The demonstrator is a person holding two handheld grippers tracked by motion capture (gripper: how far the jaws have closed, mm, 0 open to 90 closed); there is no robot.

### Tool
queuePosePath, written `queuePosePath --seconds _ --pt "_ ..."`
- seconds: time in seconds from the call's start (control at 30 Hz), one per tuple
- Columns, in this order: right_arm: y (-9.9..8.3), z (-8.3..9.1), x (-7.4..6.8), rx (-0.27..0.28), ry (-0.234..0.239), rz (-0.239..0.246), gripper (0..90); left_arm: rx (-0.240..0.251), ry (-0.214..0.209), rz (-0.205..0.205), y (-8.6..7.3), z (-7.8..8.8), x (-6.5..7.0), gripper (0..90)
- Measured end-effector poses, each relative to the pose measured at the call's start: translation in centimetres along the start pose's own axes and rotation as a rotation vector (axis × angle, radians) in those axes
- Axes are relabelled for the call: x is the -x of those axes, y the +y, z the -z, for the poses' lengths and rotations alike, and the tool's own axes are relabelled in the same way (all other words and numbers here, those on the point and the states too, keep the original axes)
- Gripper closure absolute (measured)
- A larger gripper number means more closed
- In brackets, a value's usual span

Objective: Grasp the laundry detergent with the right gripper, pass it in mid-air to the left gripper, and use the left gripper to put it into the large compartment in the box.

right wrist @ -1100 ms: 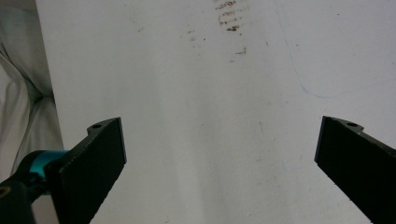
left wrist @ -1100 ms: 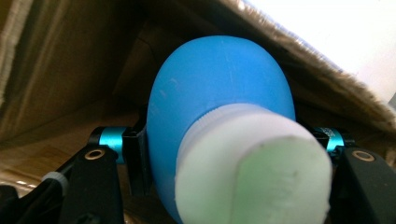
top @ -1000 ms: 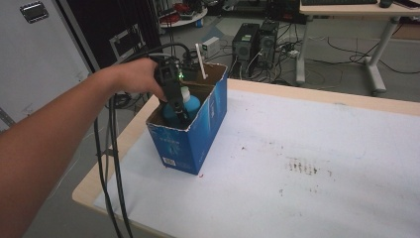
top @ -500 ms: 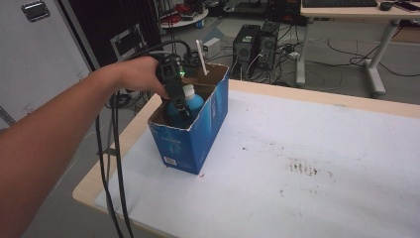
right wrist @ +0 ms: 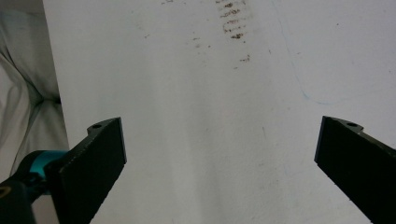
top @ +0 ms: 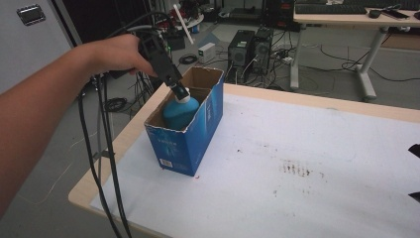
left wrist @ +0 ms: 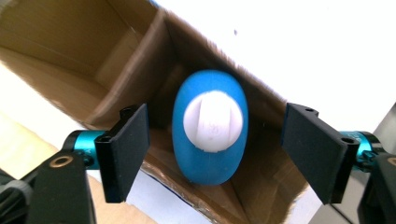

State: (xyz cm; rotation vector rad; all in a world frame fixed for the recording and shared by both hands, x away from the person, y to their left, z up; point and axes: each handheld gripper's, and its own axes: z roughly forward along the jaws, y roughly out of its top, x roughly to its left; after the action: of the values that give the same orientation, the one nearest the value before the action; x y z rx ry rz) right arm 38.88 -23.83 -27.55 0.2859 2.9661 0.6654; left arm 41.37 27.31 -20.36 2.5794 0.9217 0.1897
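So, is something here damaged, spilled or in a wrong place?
Mostly no. The bottle stands upright in the box, free between the open left gripper. Only dark smudges mark the white table, and the box rim is slightly frayed.

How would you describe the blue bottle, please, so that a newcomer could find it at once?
Start at the white-covered table and go to the open blue cardboard box standing at its left end. Inside stands the rounded blue plastic bottle, upright beneath the left gripper, whose open jaws have just been opening. Its white ribbed cap sets it apart from the brown box walls.
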Motion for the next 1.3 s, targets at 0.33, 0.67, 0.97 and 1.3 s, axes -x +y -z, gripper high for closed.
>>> queuePosePath --seconds 0.33,0.67,0.97,1.3 --pt "-0.3 0.7 -0.7 0.007 -0.013 0.001 1.3 0.052 -0.025 -0.036 3.6 1.6 2.8 17.9" --pt "-0.9 1.1 -1.1 0.024 -0.019 -0.001 1.4 0.018 -0.095 -0.146 6.8 0.1 5.0 17.9" --pt "-1.3 1.2 -1.1 0.033 -0.025 -0.008 1.4 0.013 -0.192 -0.294 9.2 -1.8 7.6 14.0" --pt "-1.3 1.2 -1.2 0.033 -0.025 -0.014 1.4 -0.050 -0.123 -0.371 11.7 -4.5 9.9 1.6"
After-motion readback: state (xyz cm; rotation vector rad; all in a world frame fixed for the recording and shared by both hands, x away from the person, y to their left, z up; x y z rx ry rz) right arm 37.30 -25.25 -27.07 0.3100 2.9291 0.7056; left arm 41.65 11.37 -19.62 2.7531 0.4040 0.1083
